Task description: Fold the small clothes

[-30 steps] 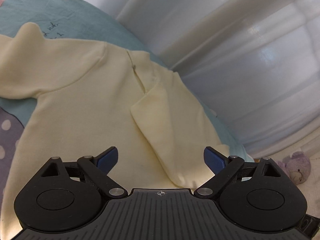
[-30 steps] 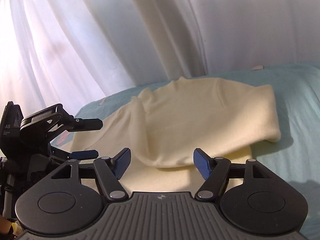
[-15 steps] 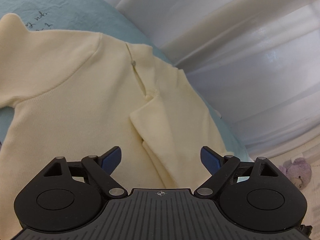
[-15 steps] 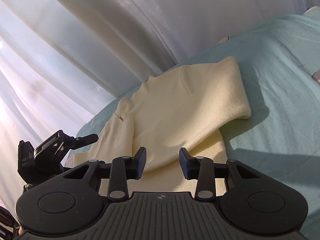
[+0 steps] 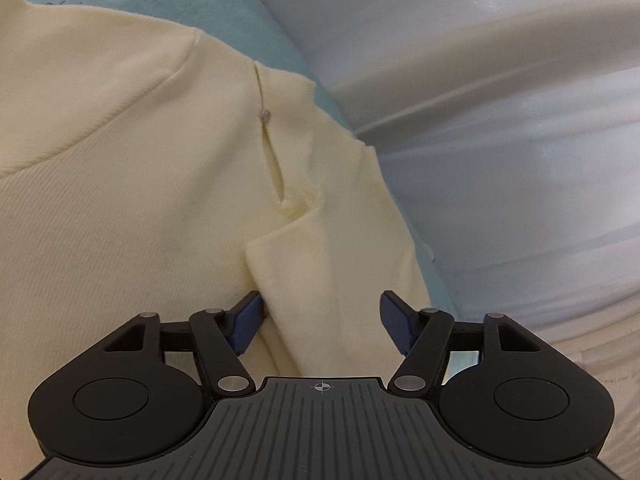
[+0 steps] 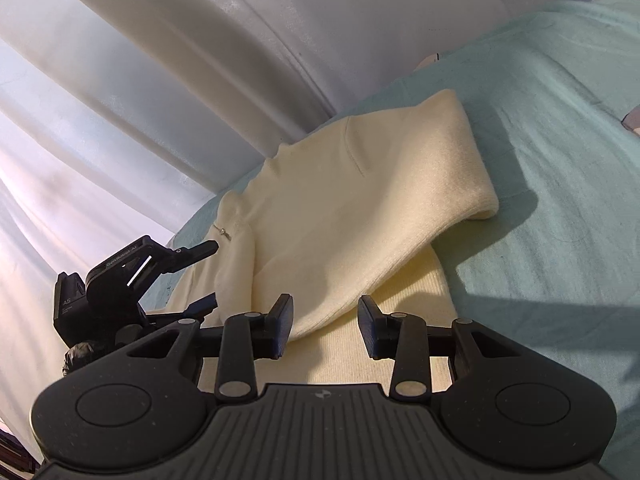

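A pale teal bedsheet (image 6: pixel 560 152) covers the bed I am working on, with white curtains (image 6: pixel 200 60) hanging just behind it; the spread gives me a flat, soft surface to fold on.

Nearest to me, my left tongs (image 5: pixel 320 320) straddle the folded-in sleeve (image 5: pixel 332 272) of the cream sweater (image 5: pixel 120 200). Their jaws have just been closing, and the sleeve lies between the blue pads (image 5: pixel 246 320), but the right-hand pad shows a sliver of gap, so I judge them open around it, not yet pinching. I think they sit there because that sleeve is the edge to lift for the next fold.

My right tongs (image 6: pixel 324 326) hover at the hem side, the lower edge of the other folded-over sleeve (image 6: pixel 400 200) between their half-closed jaws. The pads stand apart from the cloth on both sides, so I read them as open as well. I take the matching positions as setting up a two-point lift that keeps the knit from sagging.

Further out, the sweater lies spread on the sheet, both sleeves crossed inward over the body, the collar with its small zip pull (image 5: pixel 264 114) toward the curtains. In the right view the left tongs' black housing (image 6: pixel 120 280) sits beside that collar end.
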`<action>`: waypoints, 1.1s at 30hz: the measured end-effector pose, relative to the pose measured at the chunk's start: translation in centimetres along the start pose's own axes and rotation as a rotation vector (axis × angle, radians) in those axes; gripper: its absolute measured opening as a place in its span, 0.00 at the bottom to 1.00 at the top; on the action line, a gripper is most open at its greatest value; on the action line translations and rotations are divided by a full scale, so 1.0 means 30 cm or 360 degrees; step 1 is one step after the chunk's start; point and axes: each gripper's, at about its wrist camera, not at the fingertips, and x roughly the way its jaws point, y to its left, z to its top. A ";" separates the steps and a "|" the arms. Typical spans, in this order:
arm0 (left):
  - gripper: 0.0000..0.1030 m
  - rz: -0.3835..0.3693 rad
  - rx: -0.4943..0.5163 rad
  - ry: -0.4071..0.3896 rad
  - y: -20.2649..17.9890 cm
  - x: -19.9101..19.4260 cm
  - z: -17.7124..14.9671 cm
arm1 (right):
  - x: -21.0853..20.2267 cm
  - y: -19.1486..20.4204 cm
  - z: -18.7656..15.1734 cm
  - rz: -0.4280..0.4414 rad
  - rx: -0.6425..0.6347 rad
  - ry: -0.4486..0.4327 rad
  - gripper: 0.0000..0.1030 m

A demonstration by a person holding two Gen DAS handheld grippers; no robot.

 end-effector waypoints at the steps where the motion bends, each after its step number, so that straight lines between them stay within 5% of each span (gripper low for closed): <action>1: 0.50 0.0001 -0.0016 0.0003 0.005 0.005 0.004 | -0.006 -0.002 -0.003 -0.0007 0.0001 -0.0002 0.35; 3: 0.23 0.0008 0.0003 0.0000 0.006 0.000 0.008 | -0.016 -0.004 -0.006 -0.0019 0.0001 -0.0005 0.35; 5: 0.09 -0.0009 0.0031 -0.0011 0.004 -0.021 0.004 | -0.021 -0.010 -0.006 -0.0019 0.0013 -0.0012 0.35; 13: 0.08 -0.0142 0.0149 -0.0197 0.035 -0.296 -0.094 | -0.058 -0.030 0.014 -0.0047 0.0039 -0.0059 0.36; 16: 0.08 -0.0048 0.0170 -0.0226 0.087 -0.390 -0.168 | -0.060 -0.040 0.019 -0.0054 0.0060 -0.0061 0.38; 20: 0.17 0.0234 0.0229 -0.0256 0.142 -0.458 -0.230 | -0.053 -0.040 0.021 -0.0052 0.0063 -0.0051 0.40; 23: 0.55 0.0250 0.0234 -0.0291 0.151 -0.476 -0.215 | -0.044 -0.029 0.021 -0.0053 0.0040 -0.0040 0.41; 26: 0.58 0.0161 0.0221 -0.0300 0.148 -0.452 -0.171 | -0.037 -0.023 0.015 -0.0050 0.0036 -0.0032 0.41; 33: 0.53 0.0222 0.0181 -0.0206 0.157 -0.351 -0.134 | -0.067 -0.036 0.007 -0.0067 0.0043 -0.0051 0.41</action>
